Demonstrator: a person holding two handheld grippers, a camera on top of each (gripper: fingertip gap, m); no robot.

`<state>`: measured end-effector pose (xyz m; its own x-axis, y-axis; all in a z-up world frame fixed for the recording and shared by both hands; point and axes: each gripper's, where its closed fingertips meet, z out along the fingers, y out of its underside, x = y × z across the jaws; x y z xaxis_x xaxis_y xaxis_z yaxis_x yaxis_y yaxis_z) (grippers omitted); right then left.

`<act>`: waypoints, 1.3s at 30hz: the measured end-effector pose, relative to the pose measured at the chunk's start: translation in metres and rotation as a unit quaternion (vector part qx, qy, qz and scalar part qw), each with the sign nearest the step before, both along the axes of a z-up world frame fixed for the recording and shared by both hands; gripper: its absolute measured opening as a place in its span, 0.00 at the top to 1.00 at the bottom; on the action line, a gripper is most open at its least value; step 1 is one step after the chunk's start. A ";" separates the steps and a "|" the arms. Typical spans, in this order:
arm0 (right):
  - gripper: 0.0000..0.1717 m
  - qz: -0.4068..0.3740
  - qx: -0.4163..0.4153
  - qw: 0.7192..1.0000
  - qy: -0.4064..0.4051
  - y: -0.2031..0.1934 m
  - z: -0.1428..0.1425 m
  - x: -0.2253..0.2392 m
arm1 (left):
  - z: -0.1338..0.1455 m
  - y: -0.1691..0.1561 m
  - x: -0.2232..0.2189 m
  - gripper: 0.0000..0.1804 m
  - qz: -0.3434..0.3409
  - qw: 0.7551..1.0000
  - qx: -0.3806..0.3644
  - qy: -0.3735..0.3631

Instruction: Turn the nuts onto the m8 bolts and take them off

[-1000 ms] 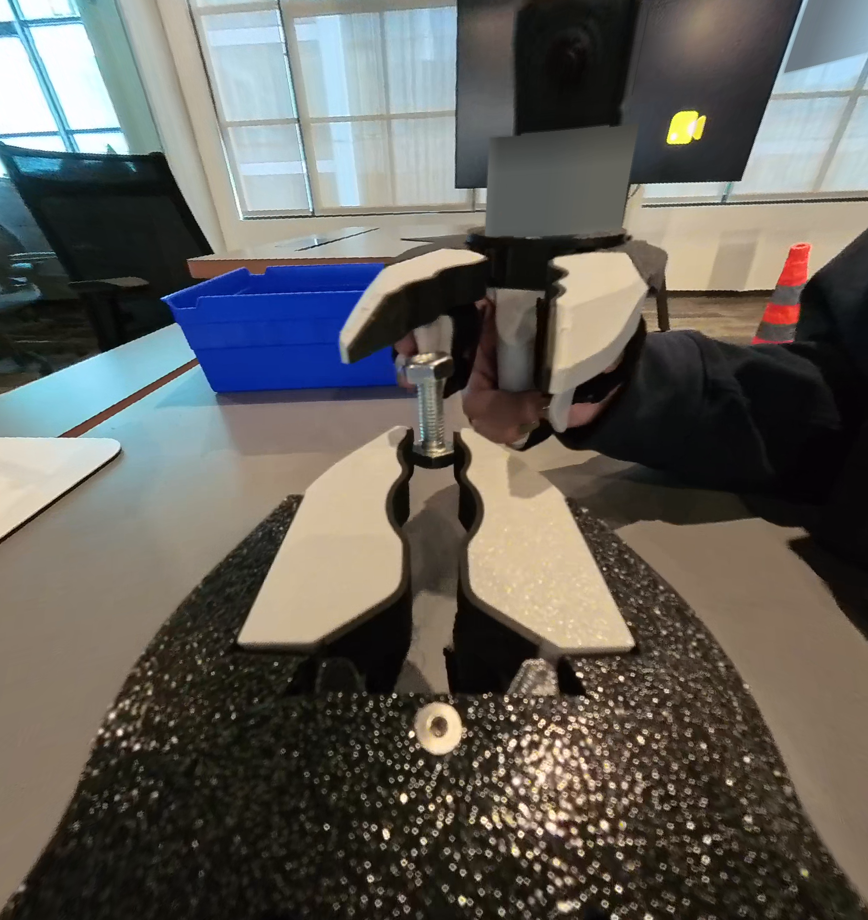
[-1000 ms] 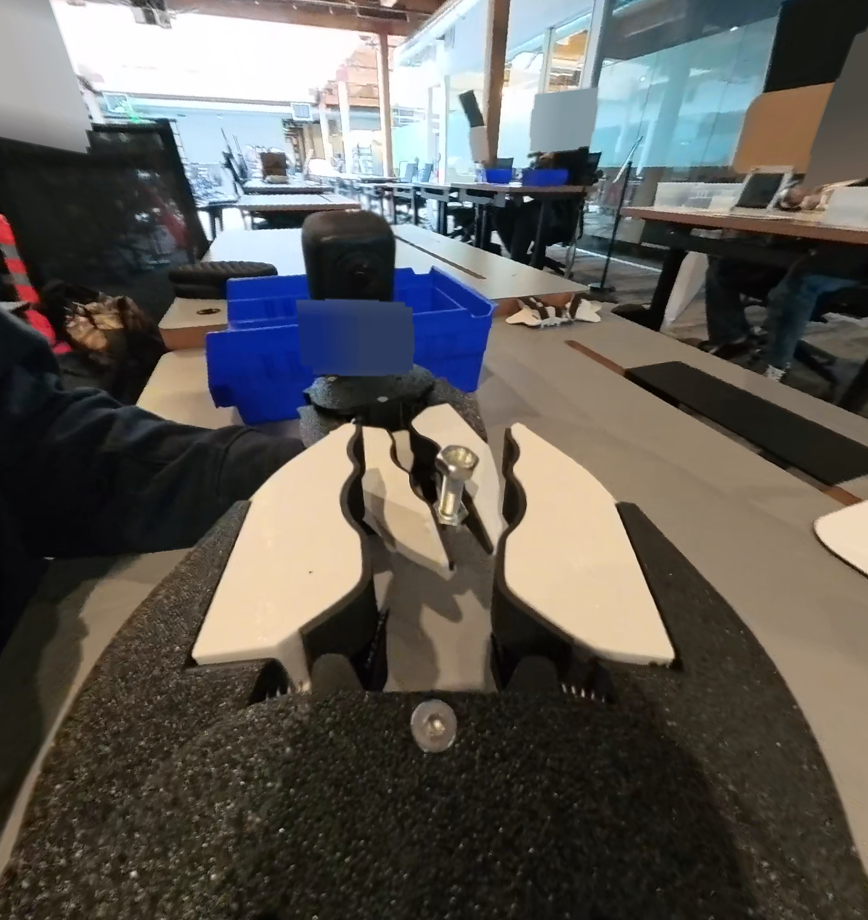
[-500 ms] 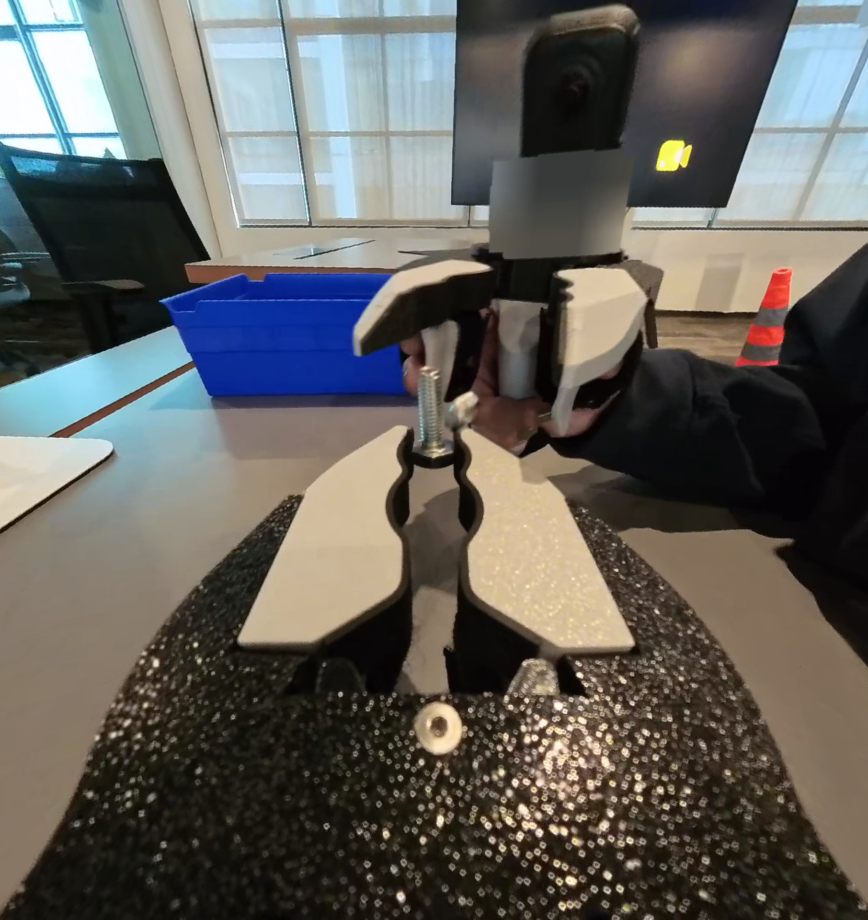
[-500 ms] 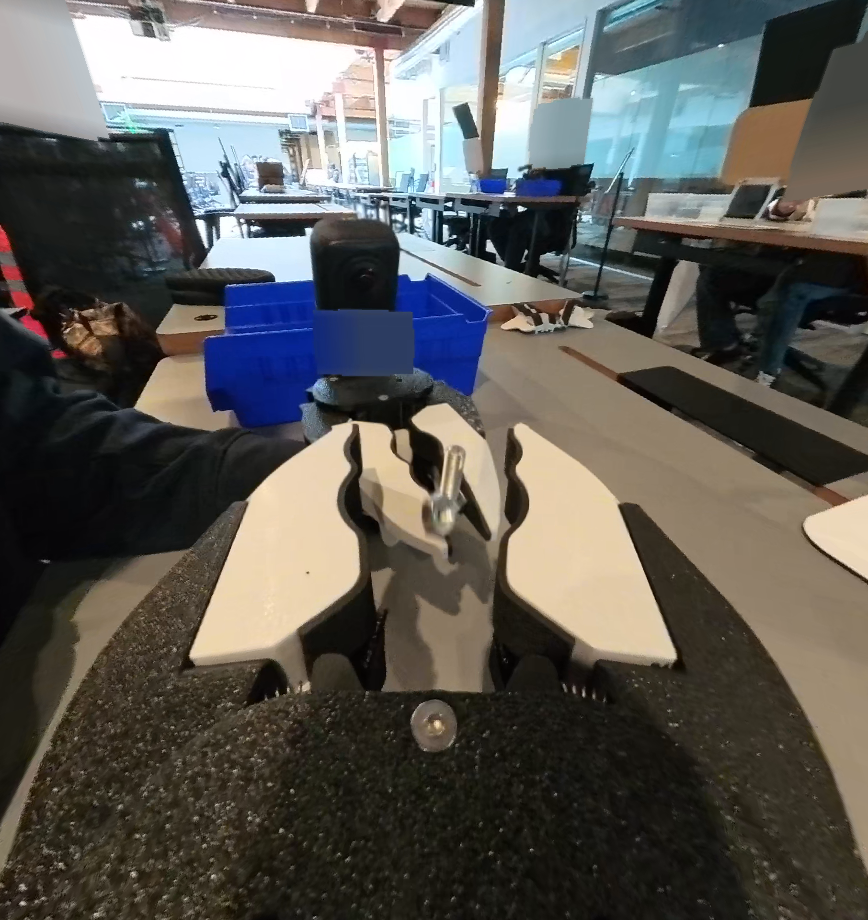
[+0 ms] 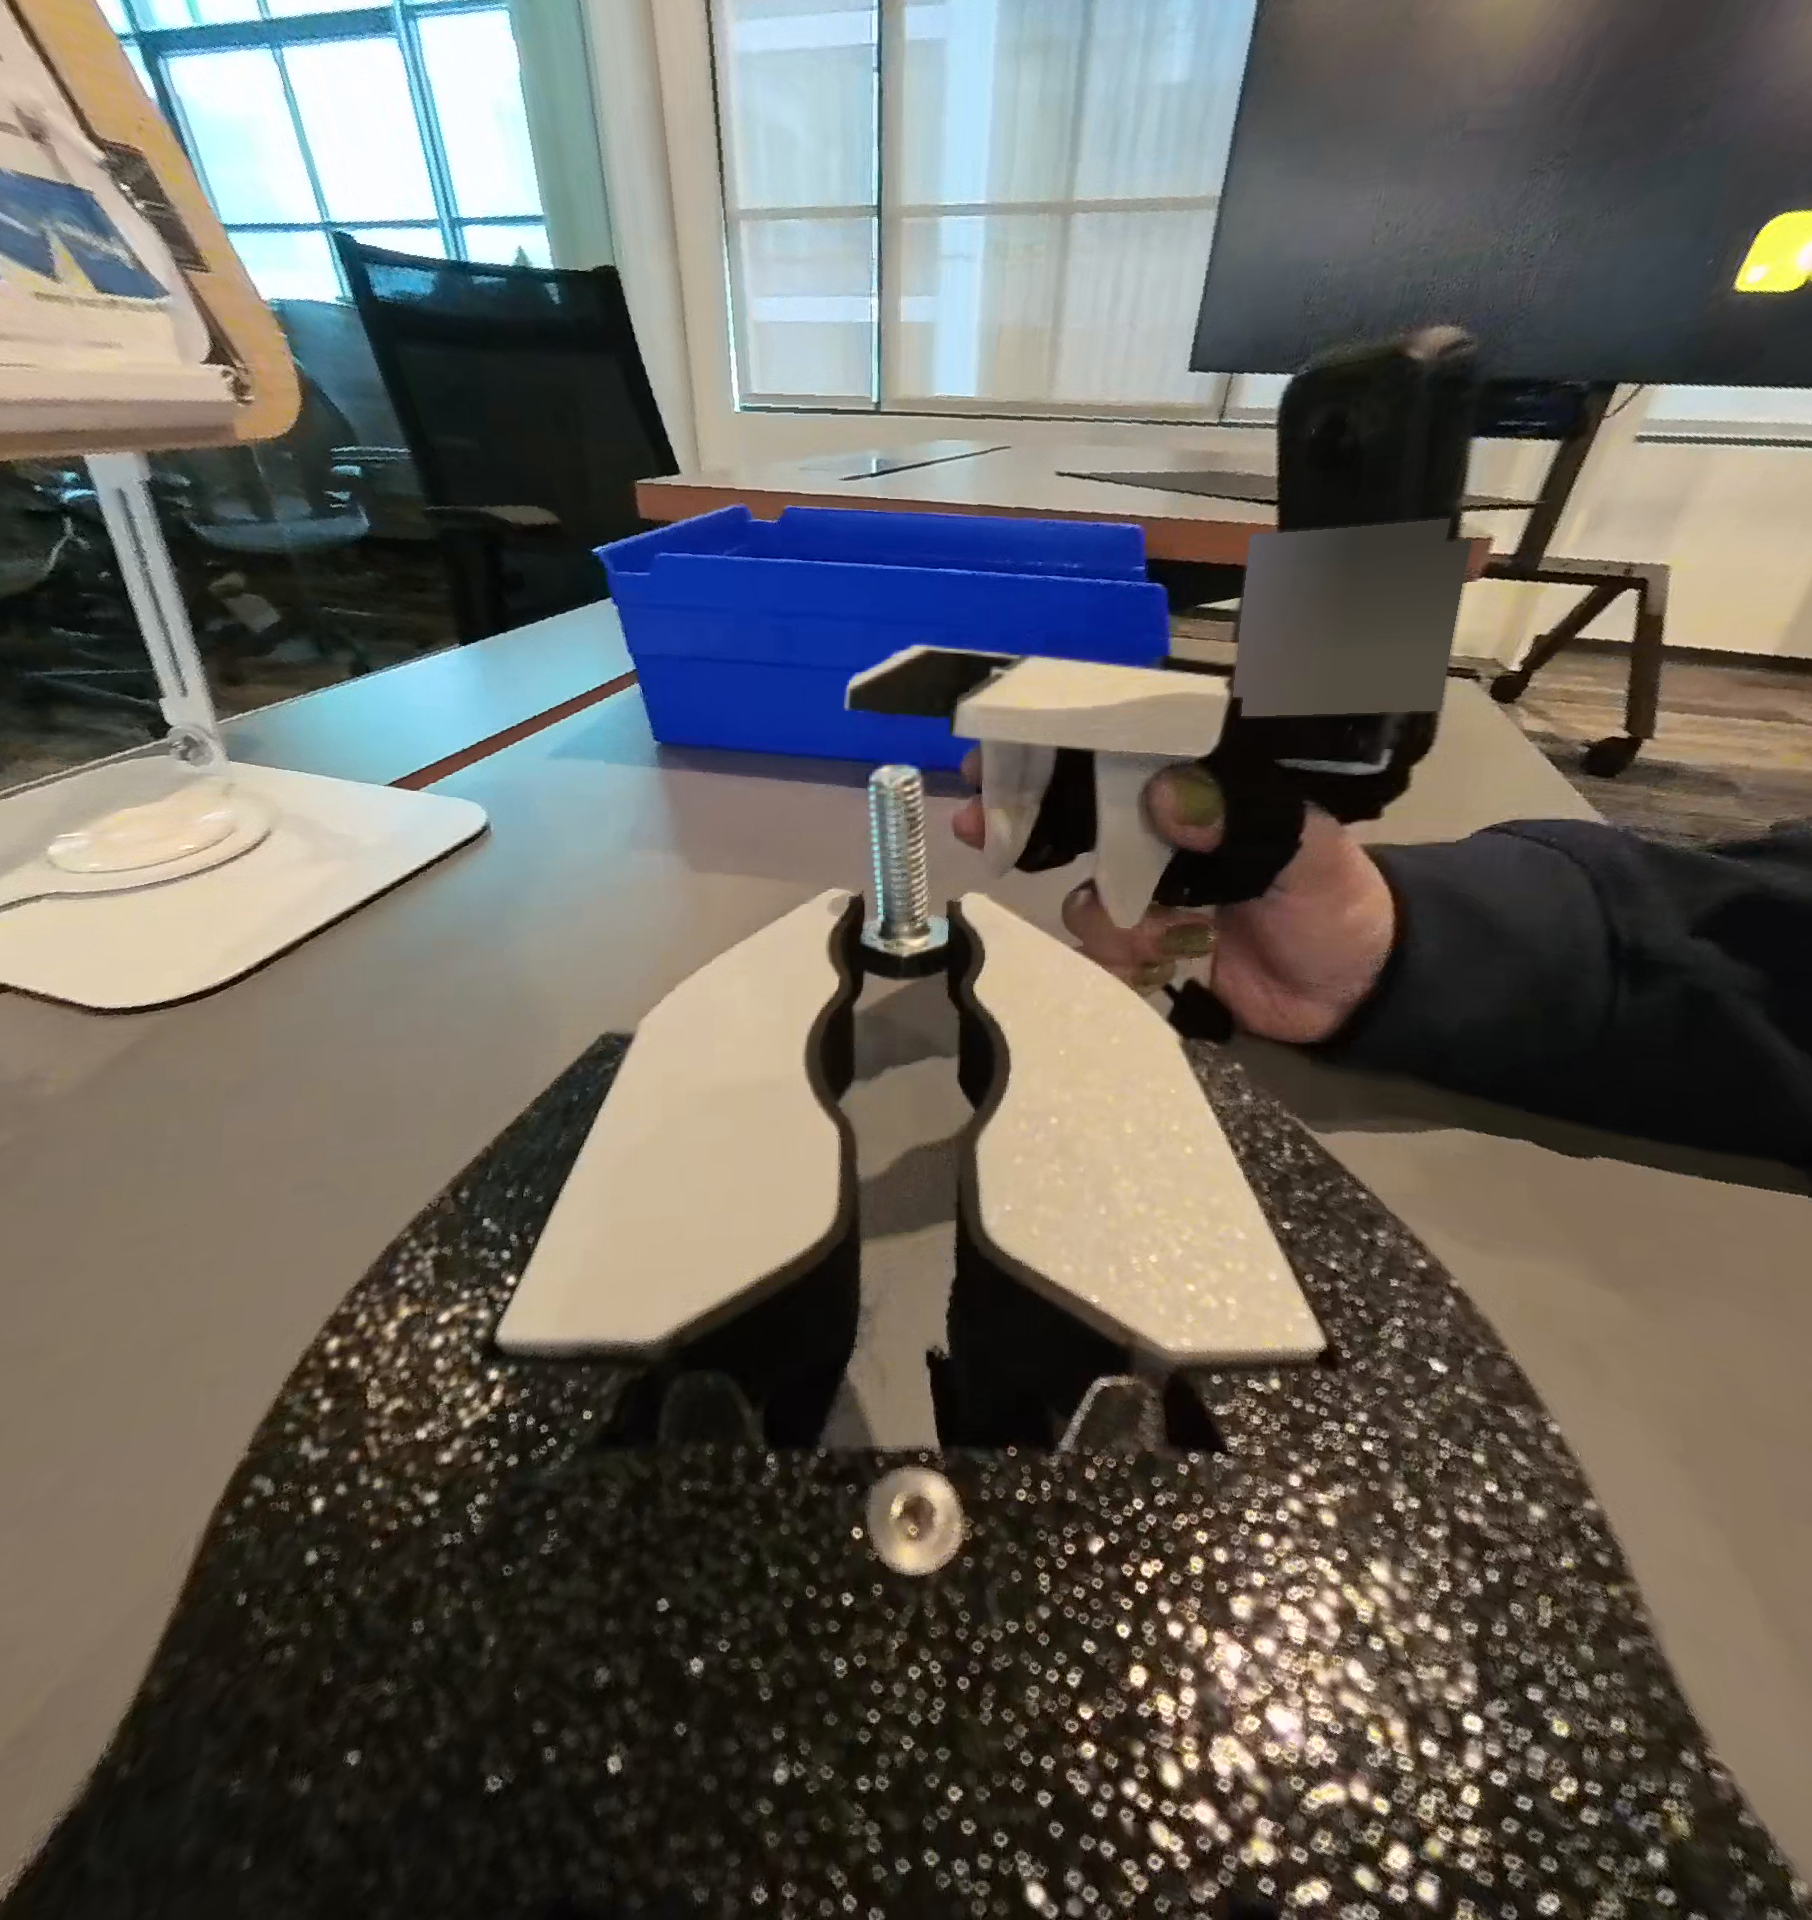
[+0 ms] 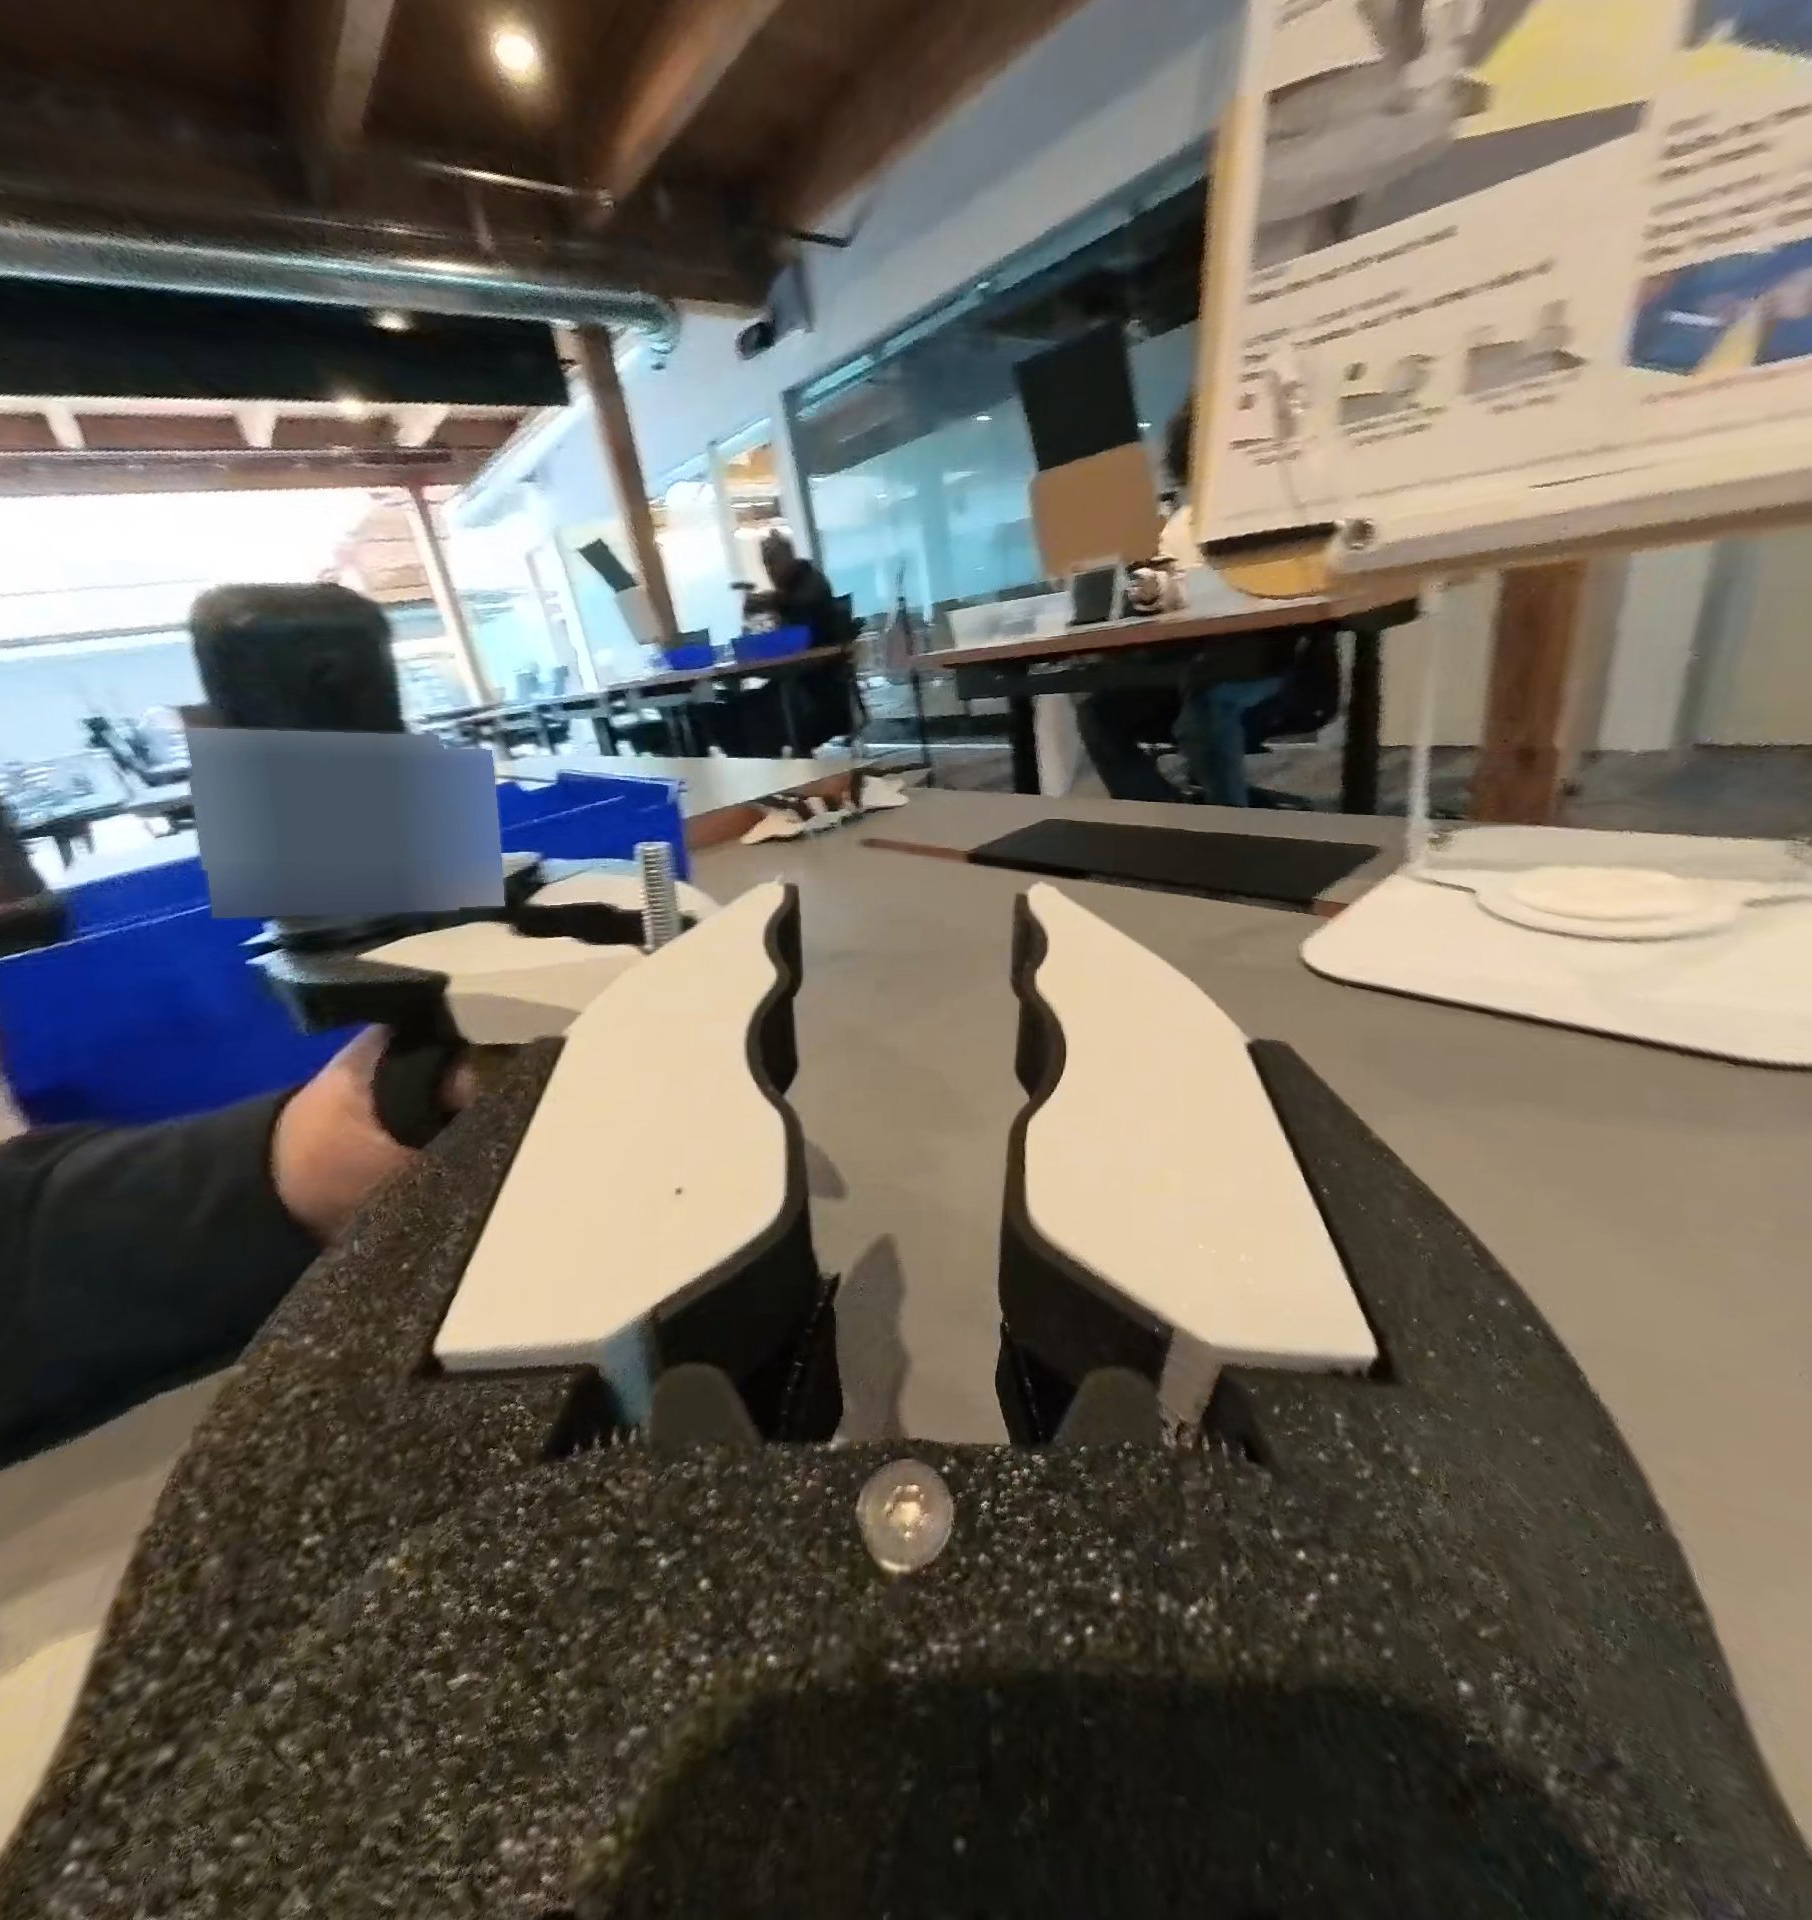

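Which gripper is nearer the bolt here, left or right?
Left. The left gripper is clamped on the head of the upright bolt; the right gripper stands open beside it, apart from it.

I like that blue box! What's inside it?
You can't see inside the blue bin; its walls hide the inside. It sits on the grey table behind the upright bolt.

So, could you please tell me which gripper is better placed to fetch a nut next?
Right gripper, likely: its fingers stand open and empty, while the left gripper holds the bolt upright by its head.
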<state>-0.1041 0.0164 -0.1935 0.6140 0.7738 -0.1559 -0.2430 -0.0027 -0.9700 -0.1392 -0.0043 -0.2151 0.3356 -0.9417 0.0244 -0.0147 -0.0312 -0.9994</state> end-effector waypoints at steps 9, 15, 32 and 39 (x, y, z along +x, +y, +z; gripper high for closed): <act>0.82 -0.036 -0.069 0.982 -0.172 0.019 -0.040 -0.013 | 0.006 0.039 -0.044 0.92 0.183 0.983 0.020 -0.007; 0.83 -0.071 -0.080 0.938 -0.329 0.055 -0.072 -0.021 | 0.011 0.053 -0.074 0.92 0.235 0.971 -0.007 -0.053; 0.86 0.042 -0.183 0.900 -0.393 0.100 -0.113 -0.065 | 0.005 0.052 -0.060 0.92 0.213 0.977 0.004 -0.017; 0.81 0.053 -0.195 0.894 -0.400 0.100 -0.118 -0.077 | 0.005 0.052 -0.060 0.92 0.210 0.977 0.003 -0.016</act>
